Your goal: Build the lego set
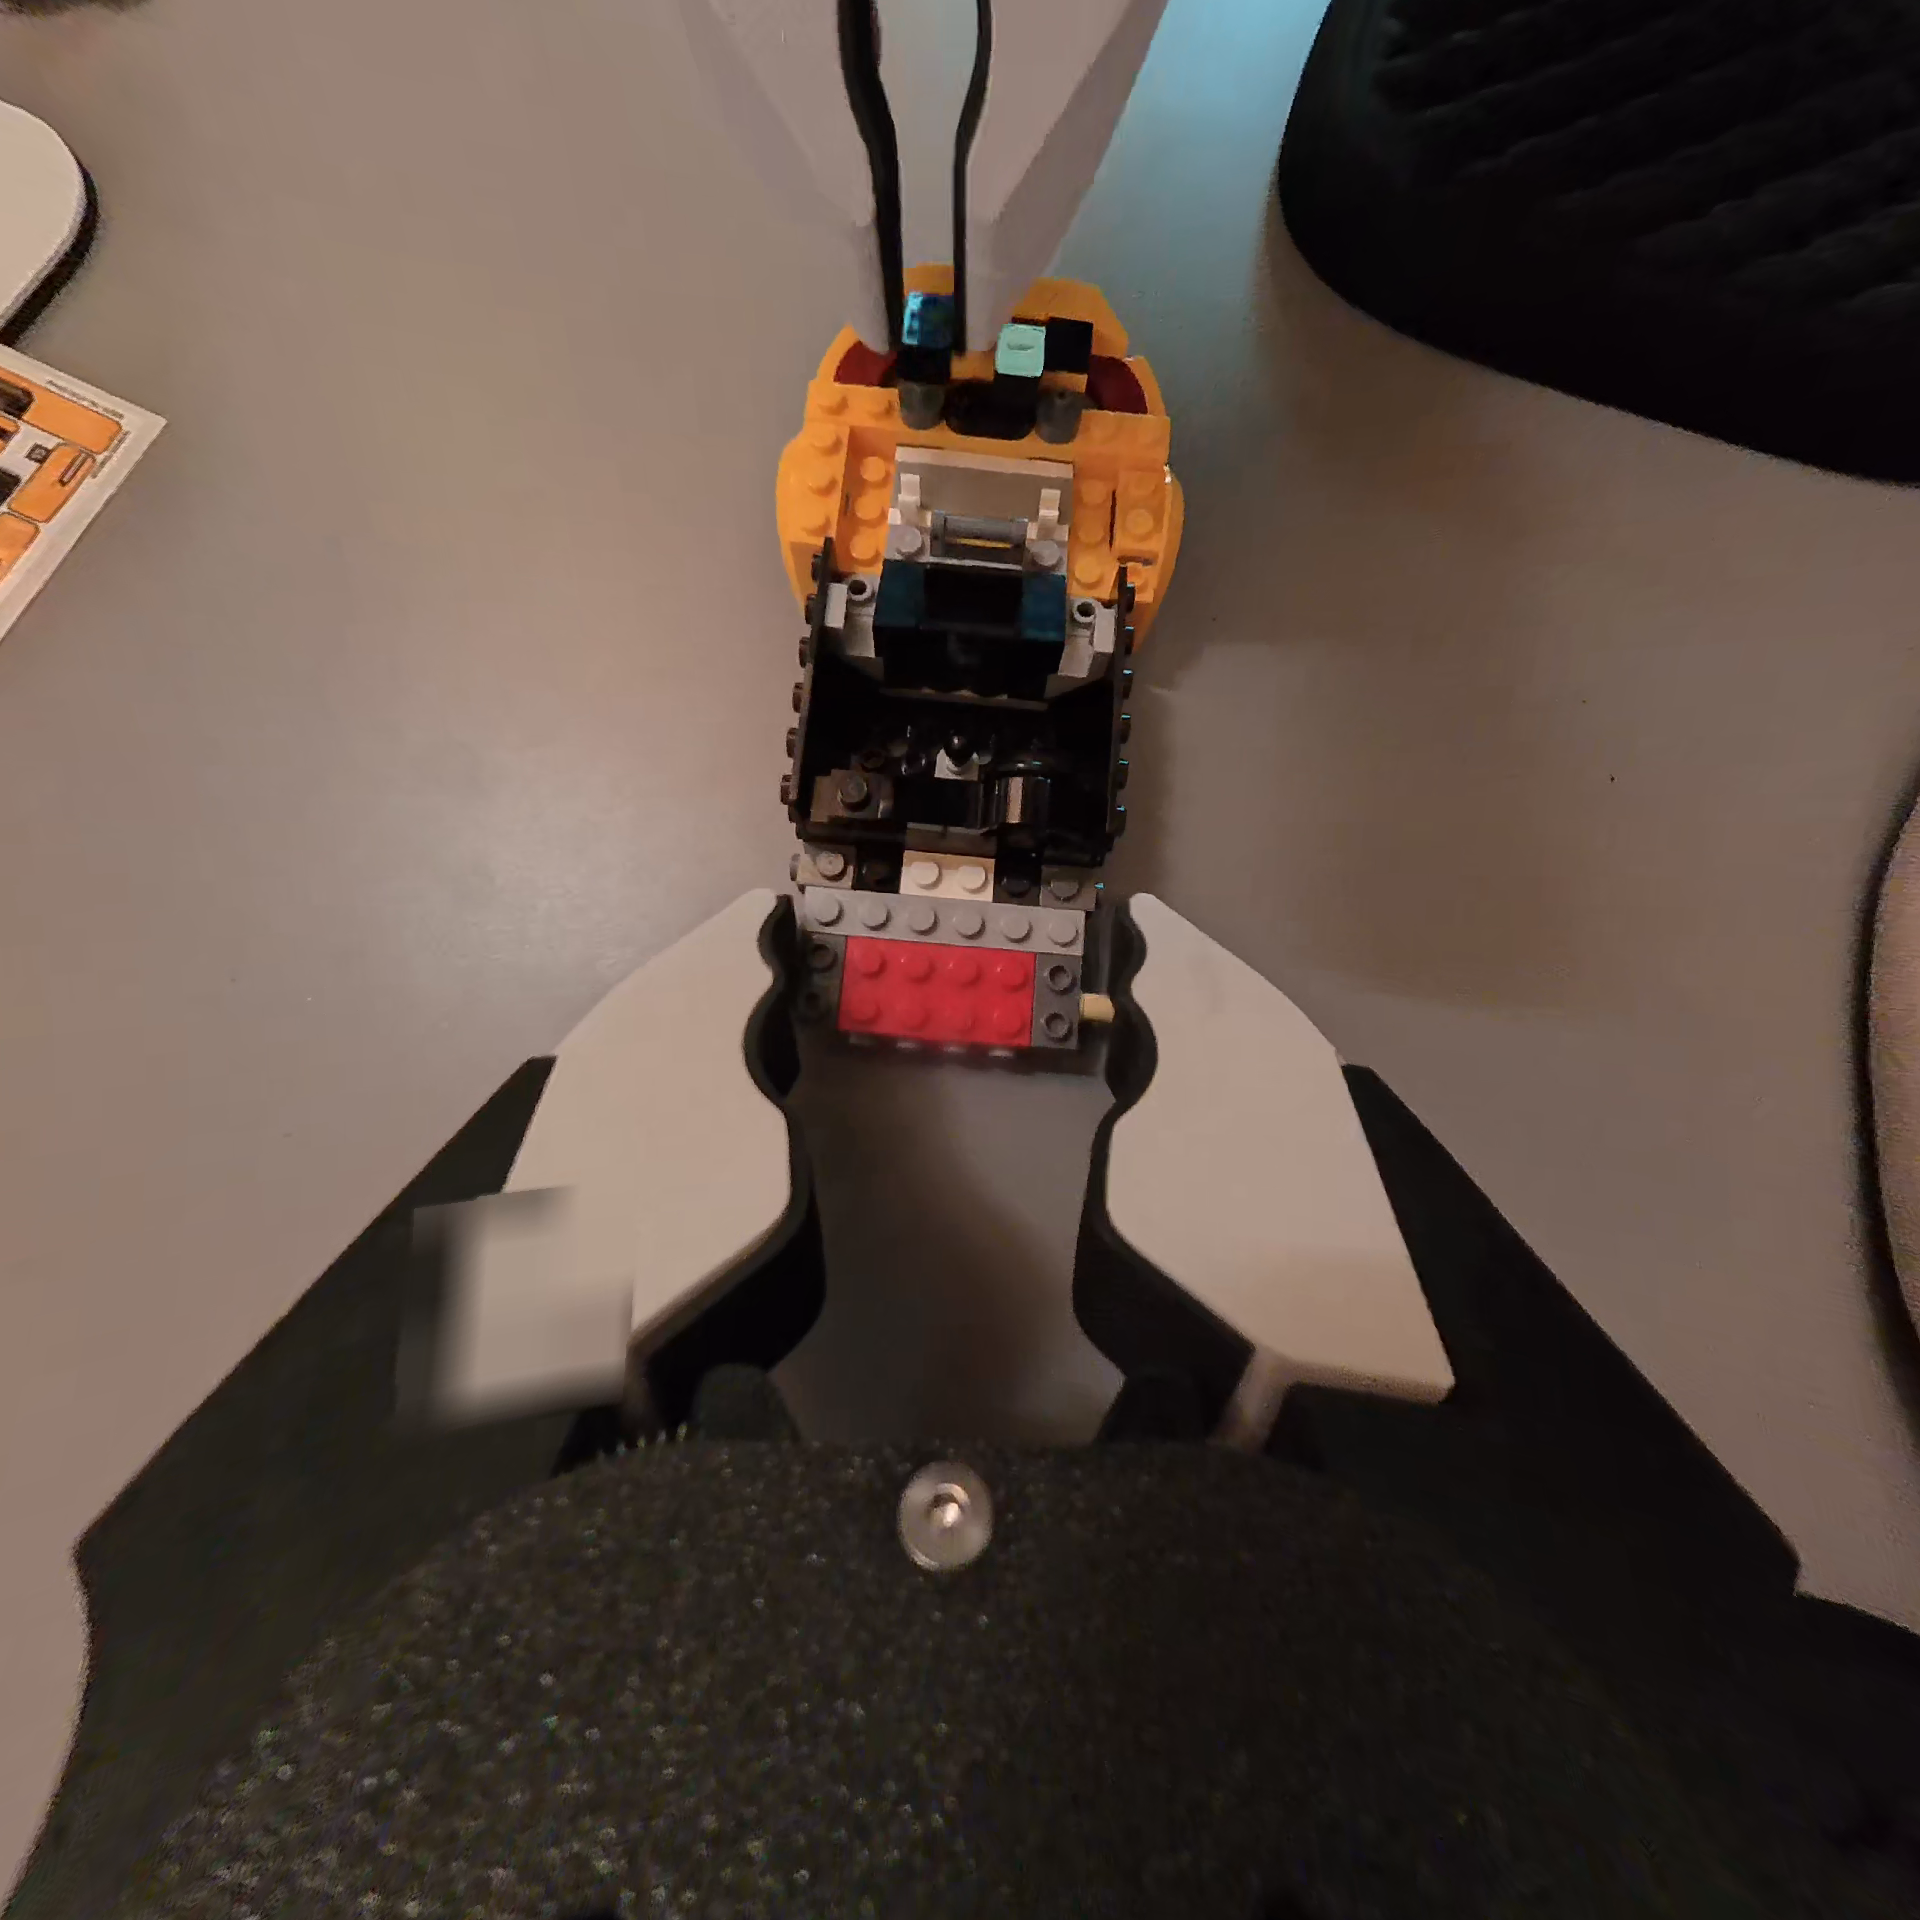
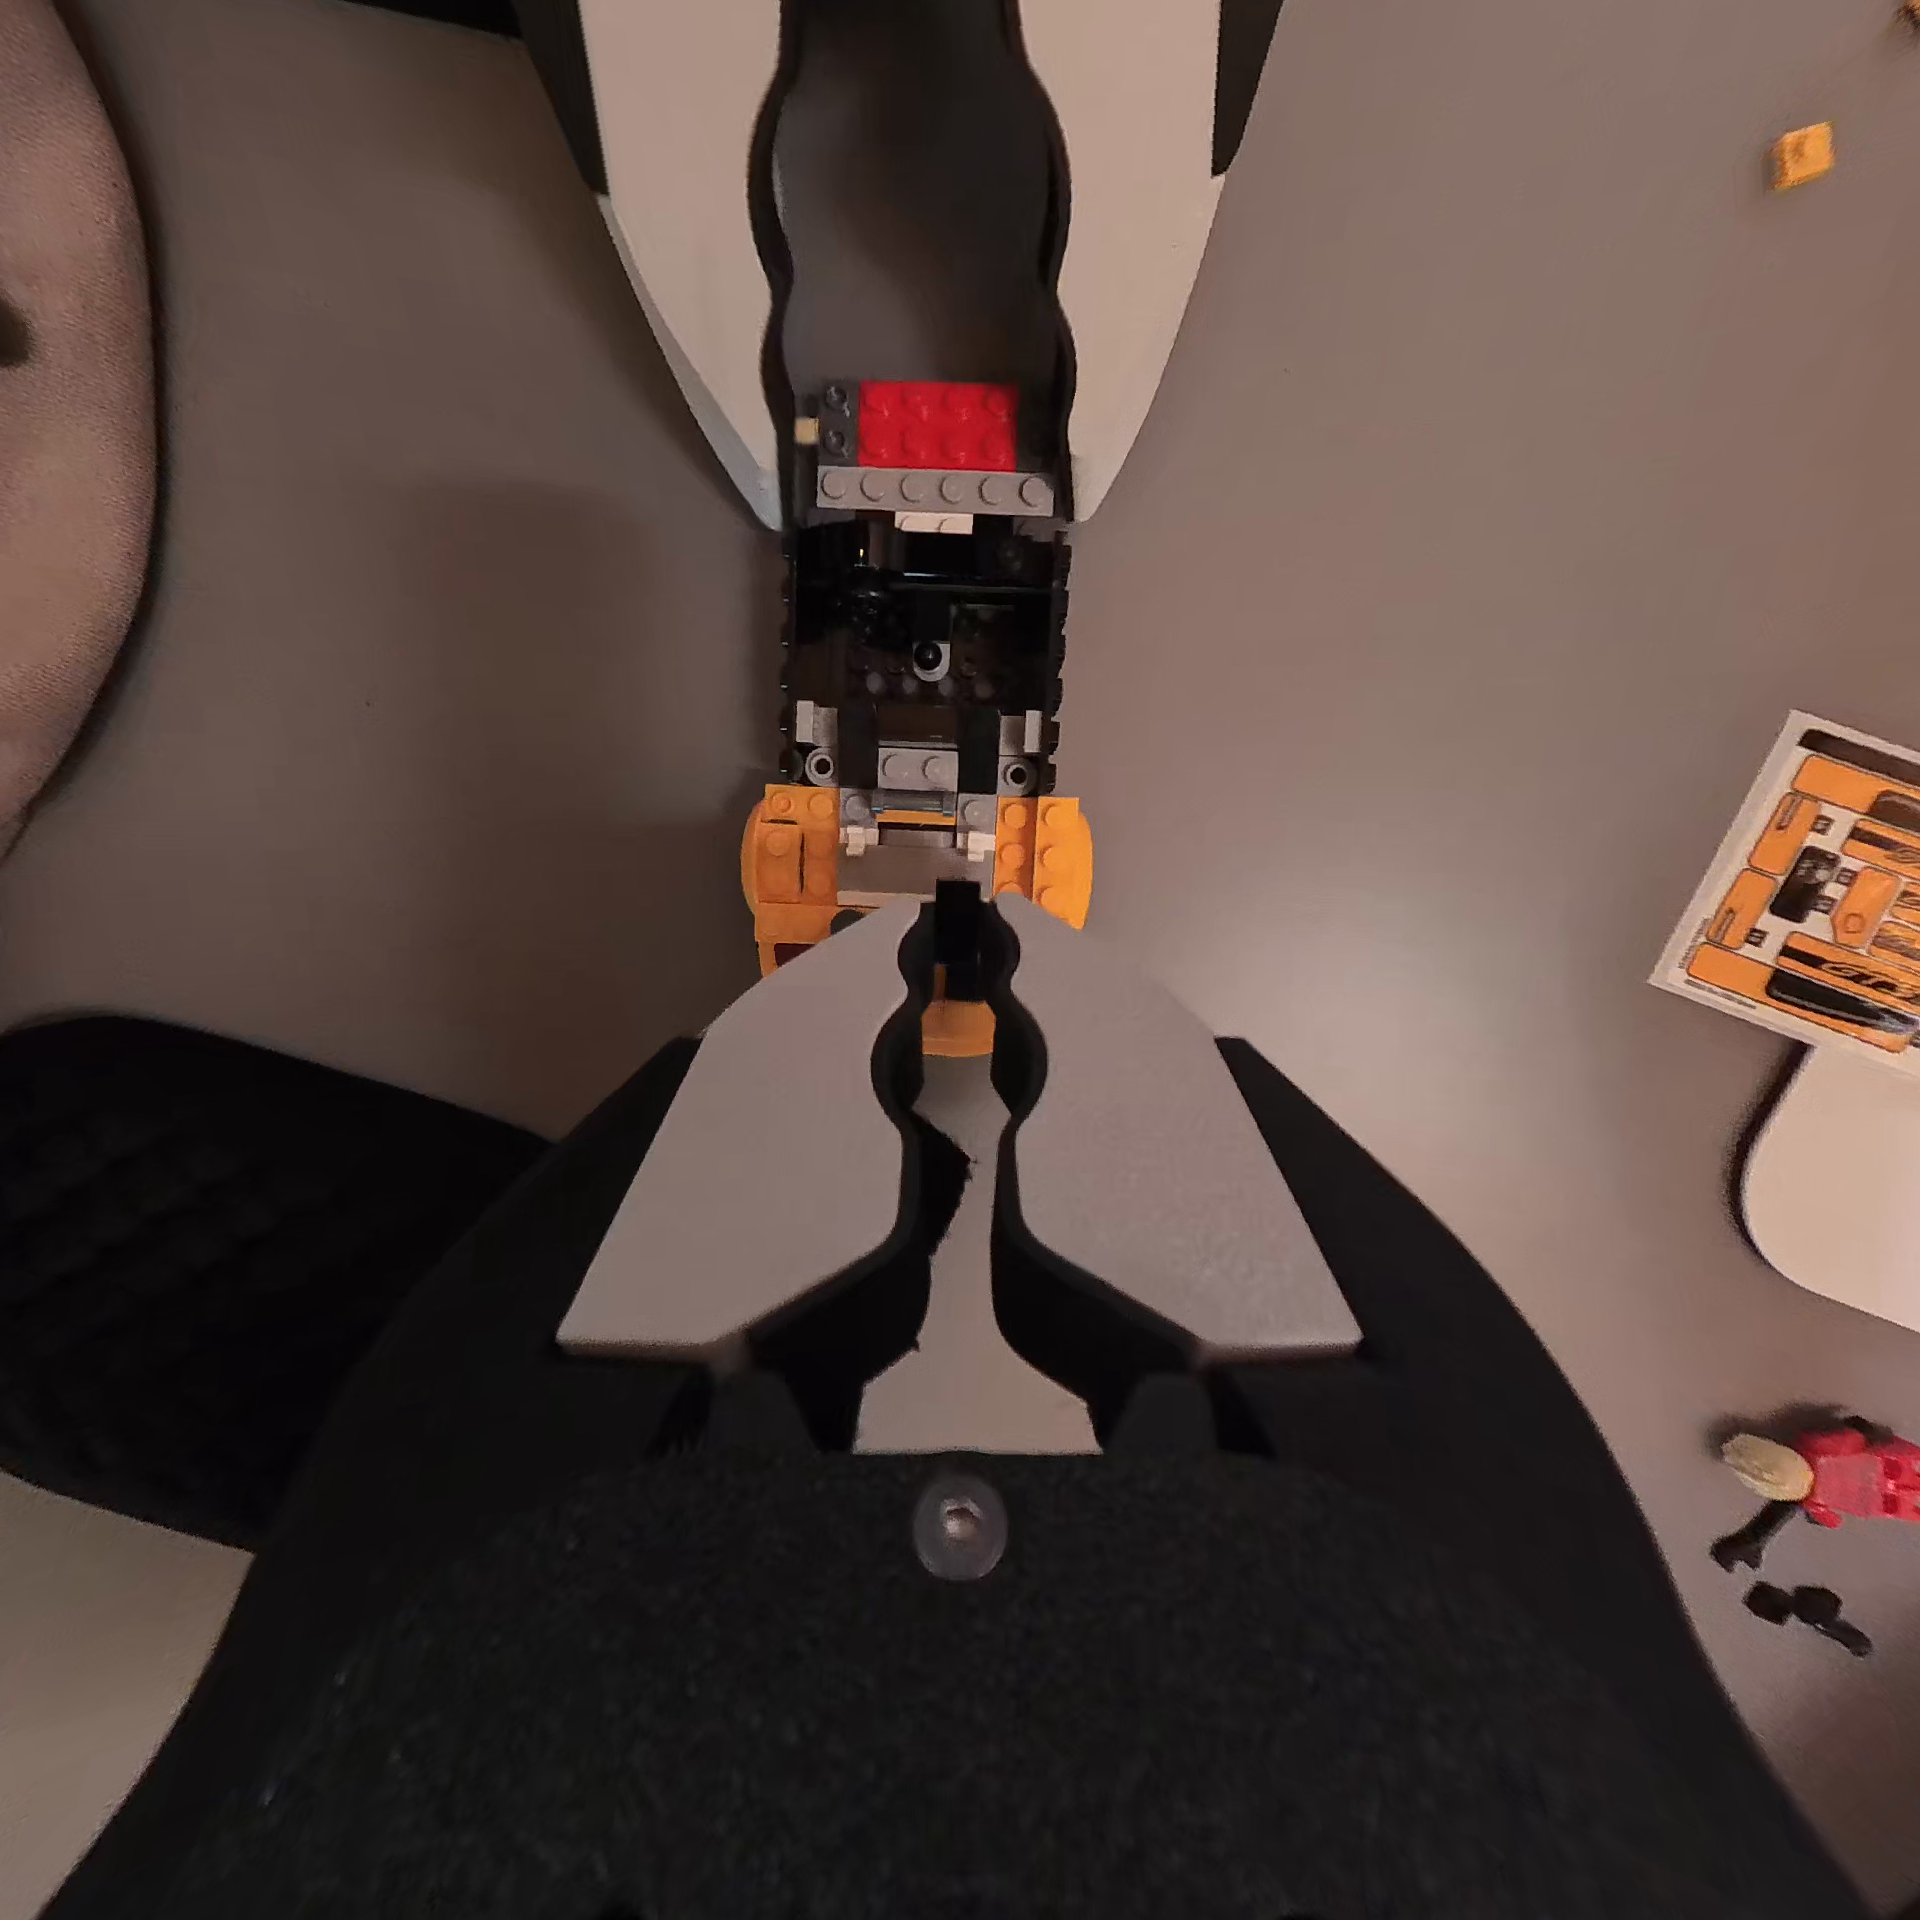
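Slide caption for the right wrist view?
Both grippers hold the half-built orange lego car: right gripper at the front, left gripper at the rear.

- Grey table (image 1: 416, 831): plain matte top that fills most of both views.
- Black textured thing (image 1: 1621, 208): bulky, with a quilted or mesh surface, along one side of the table; whether it rests on the top cannot be told.
- Beige cushion-like thing (image 2: 62, 416): soft and rounded, beside the black one at the same side.
- White flat thing (image 2: 1839, 1195): round-cornered, lying at the opposite side of the table.
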Available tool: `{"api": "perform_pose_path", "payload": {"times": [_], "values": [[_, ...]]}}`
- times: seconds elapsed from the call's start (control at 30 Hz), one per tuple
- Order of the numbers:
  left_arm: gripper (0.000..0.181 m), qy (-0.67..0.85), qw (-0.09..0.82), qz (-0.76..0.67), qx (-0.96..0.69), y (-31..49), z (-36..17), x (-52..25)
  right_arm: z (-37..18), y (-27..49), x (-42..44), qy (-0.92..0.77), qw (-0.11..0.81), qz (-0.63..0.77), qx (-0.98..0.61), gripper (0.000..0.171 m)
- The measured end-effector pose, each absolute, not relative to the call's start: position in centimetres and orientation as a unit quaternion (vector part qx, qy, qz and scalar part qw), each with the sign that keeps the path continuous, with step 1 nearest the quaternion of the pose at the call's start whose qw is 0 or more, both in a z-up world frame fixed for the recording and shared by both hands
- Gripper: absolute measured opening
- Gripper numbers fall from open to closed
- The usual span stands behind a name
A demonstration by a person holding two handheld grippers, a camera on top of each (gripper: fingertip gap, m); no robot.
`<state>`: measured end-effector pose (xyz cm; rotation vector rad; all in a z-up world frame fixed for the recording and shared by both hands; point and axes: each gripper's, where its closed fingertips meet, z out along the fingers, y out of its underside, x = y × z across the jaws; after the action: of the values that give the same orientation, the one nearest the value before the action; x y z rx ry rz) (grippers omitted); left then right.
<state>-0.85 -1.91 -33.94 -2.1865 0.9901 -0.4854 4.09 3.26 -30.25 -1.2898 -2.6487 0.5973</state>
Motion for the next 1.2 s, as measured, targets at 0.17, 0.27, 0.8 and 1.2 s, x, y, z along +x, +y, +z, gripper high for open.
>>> {"api": "perform_pose_path", "payload": {"times": [0.17, 0.27, 0.8, 1.2], "values": [[0.052, 0.368, 0.363, -0.249, -0.819, -1.9, -31.7, -0.6, -30.0, 3.5, 4.6, -0.871, 0.077, 0.209, -0.437, 0.007], [0.037, 0.368, 0.384, -0.266, -0.804, -1.2, -30.3, -0.3, -29.8, 3.5, 4.9, -0.866, 0.091, 0.223, -0.439, 0.007], [0.016, 0.441, 0.391, -0.235, -0.773, 3.3, -29.2, 5.4, -29.6, 3.4, 5.2, -0.847, 0.141, 0.285, -0.426, 0.007], [0.007, 0.424, 0.379, -0.246, -0.785, 3.5, -29.8, 5.3, -30.1, 3.4, 4.9, -0.843, 0.146, 0.3, -0.423, 0.007]]}}
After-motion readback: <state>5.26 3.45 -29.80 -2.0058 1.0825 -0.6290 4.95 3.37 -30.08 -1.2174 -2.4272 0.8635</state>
